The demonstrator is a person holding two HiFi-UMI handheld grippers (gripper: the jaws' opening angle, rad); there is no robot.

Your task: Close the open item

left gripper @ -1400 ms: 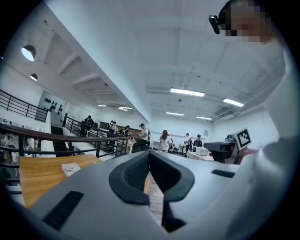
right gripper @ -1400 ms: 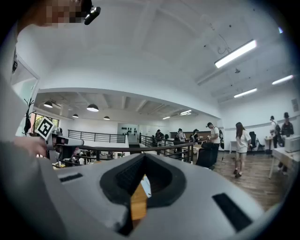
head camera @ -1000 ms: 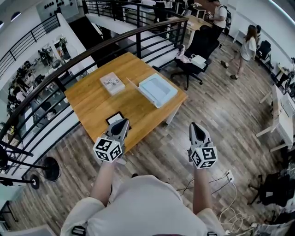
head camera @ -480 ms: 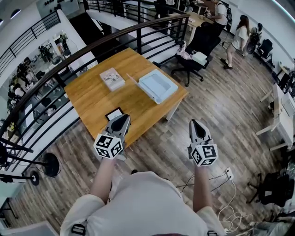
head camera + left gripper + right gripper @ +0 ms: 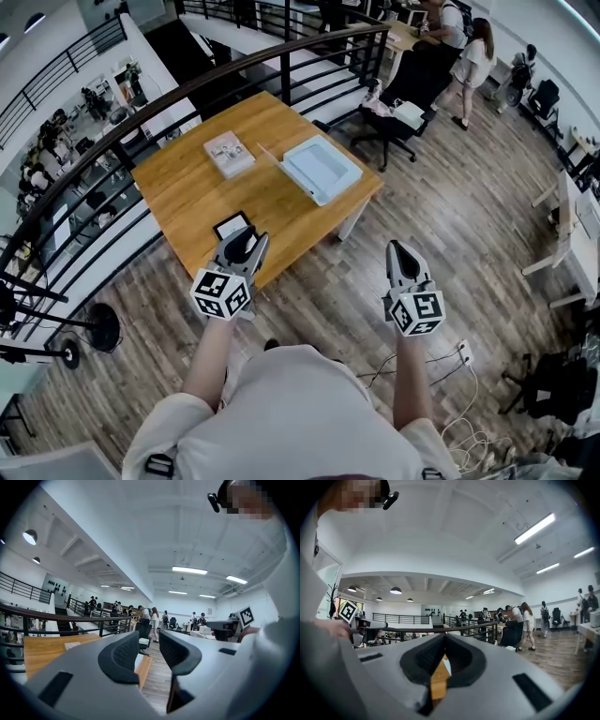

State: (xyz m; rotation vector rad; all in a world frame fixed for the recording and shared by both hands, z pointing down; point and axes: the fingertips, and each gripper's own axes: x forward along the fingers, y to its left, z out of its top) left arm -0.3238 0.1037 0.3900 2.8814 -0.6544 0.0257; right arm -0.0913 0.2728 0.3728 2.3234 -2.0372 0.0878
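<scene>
Since a second ago, the jaws of my left gripper (image 5: 149,644) have come apart, and they are opening with nothing between them. My right gripper (image 5: 443,656) is pressed shut on nothing. Both hang by the near edge of the table (image 5: 187,202). The white box (image 5: 322,169) lies well apart from them on the far side, so closing it is not started yet. Its lid may be the thin flap at its left edge, but it is too small for me to be sure.
</scene>
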